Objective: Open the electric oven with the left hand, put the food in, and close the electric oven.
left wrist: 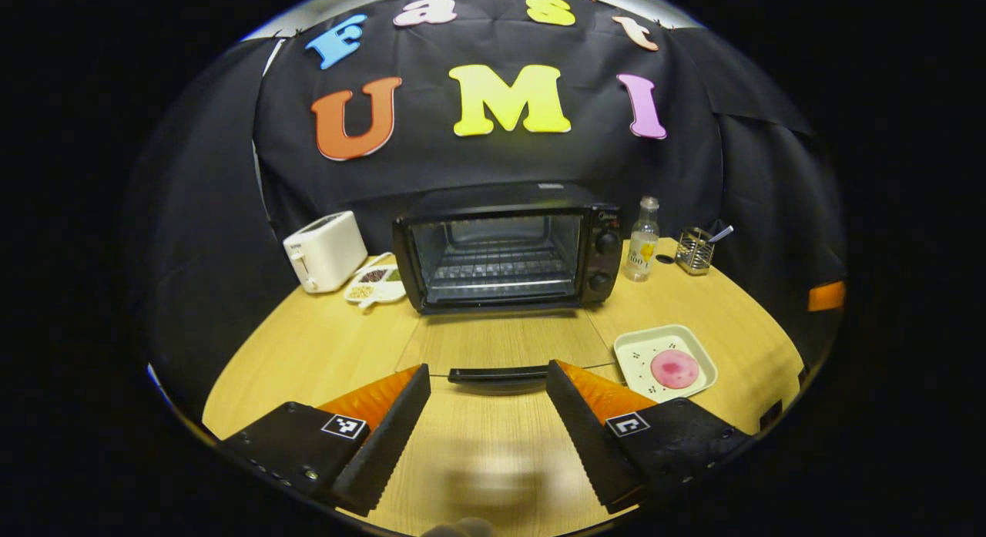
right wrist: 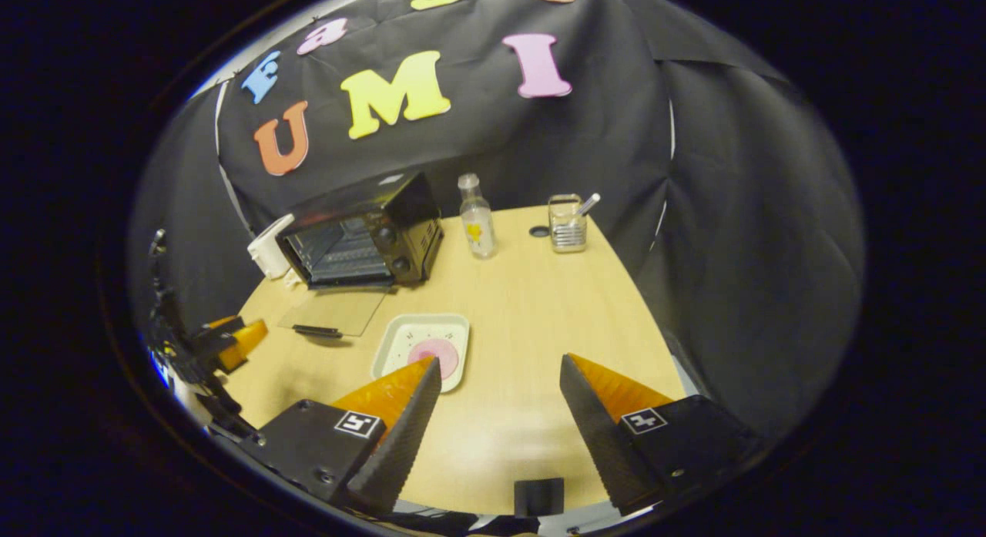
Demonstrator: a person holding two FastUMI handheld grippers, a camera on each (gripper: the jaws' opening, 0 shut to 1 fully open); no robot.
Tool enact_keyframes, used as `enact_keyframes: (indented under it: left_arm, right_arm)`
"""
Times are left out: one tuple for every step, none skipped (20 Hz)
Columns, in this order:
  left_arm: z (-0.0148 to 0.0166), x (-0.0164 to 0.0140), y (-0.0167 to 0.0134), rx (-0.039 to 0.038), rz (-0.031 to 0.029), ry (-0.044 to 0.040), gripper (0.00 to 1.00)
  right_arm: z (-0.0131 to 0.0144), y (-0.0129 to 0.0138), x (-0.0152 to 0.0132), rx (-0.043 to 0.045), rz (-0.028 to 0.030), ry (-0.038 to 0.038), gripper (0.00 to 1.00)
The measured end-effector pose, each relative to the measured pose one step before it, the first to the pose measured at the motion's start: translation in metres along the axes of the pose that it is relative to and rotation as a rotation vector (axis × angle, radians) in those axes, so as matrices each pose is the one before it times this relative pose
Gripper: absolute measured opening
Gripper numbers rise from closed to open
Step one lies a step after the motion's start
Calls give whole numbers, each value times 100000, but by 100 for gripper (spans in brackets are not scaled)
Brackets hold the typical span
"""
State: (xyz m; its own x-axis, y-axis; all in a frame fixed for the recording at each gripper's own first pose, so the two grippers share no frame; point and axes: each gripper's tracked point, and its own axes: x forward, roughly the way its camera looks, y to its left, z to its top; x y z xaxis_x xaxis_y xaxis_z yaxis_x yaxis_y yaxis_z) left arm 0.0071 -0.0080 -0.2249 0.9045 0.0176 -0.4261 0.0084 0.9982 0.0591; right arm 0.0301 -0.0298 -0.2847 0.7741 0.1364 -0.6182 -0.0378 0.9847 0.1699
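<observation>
You are holding the left hand-held gripper [left wrist: 488, 394] spread at the handle of the black electric oven's [left wrist: 508, 248] glass door [left wrist: 504, 344], lying flat open on the tabletop [left wrist: 308, 352], while the right hand-held gripper [right wrist: 499, 414], also spread, is waiting near the pink food [right wrist: 434, 354] on its white square plate [right wrist: 400, 333], ready for loading.

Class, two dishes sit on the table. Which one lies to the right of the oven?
The square plate holding the pink food, right of the open oven. The other, a divided snack dish, lies left of it, by the toaster.
</observation>
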Motion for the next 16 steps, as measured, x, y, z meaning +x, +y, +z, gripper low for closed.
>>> enact_keyframes:
  left_arm:
    - [1307, -1532, 234, 246, 1328, -2620, 97]
    - [1249, -1439, 54, 295, 820, -2222, 97]
    - [1166, -1369, 12, 572, 863, -1979, 96]
    - [979, -959, 71, 381, 509, -1128, 97]
    - [997, -1043, 50, -913, 712, -1447, 96]
    - [815, -860, 30, -1594, 910, -990, 97]
    - [633, -762, 87, -1765, 1661, -630, 97]
    - [669, -636, 253, -1287, 2120, -379, 96]
    - [531, -701, 321, -988, 2335, -762, 97]
    - [338, -470, 218, -848, 2429, -404, 97]
    - [190, -507, 187, -1046, 1821, 41, 96]
    - [10, -384, -144, -980, 1070, 153, 97]
    - [44, -367, -21, -475, 934, -50, 97]
    - [-316, -313, 184, -399, 1199, 754, 97]
    - [-323, -197, 224, -111, 1466, 1011, 97]
    - [-184, -98, 196, -369, 1344, 583, 96]
  right_arm:
    - [-770, -53, 1438, -226, 1477, 2909, 97]
    - [-519, 242, 1463, 365, 2316, 3021, 95]
    - [-394, 108, 1445, 1082, 2139, 3123, 94]
    - [-158, 77, 1386, 1258, 2153, 3056, 94]
    - [-98, 30, 1243, 1427, 1897, 3106, 92]
    - [-60, 192, 1406, 1495, 2056, 3117, 90]
    - [-24, 262, 1340, 1511, 2242, 2630, 86]
    - [-128, 263, 1269, 1090, 1800, 3207, 83]
    - [9, 266, 1015, 1103, 2188, 2988, 79]
    - [-90, 321, 1112, 1616, 2587, 3113, 77]
    - [173, 392, 796, 1407, 1958, 2895, 72]
    - [120, 283, 905, 1102, 1081, 2391, 70]
    - [298, 24, 878, 504, 289, 2094, 64]
    - [54, -118, 957, 504, -568, 2337, 61]
    - [150, -163, 628, 1368, -806, 2442, 47]
    - [268, 84, 398, 2422, 873, 2140, 51]
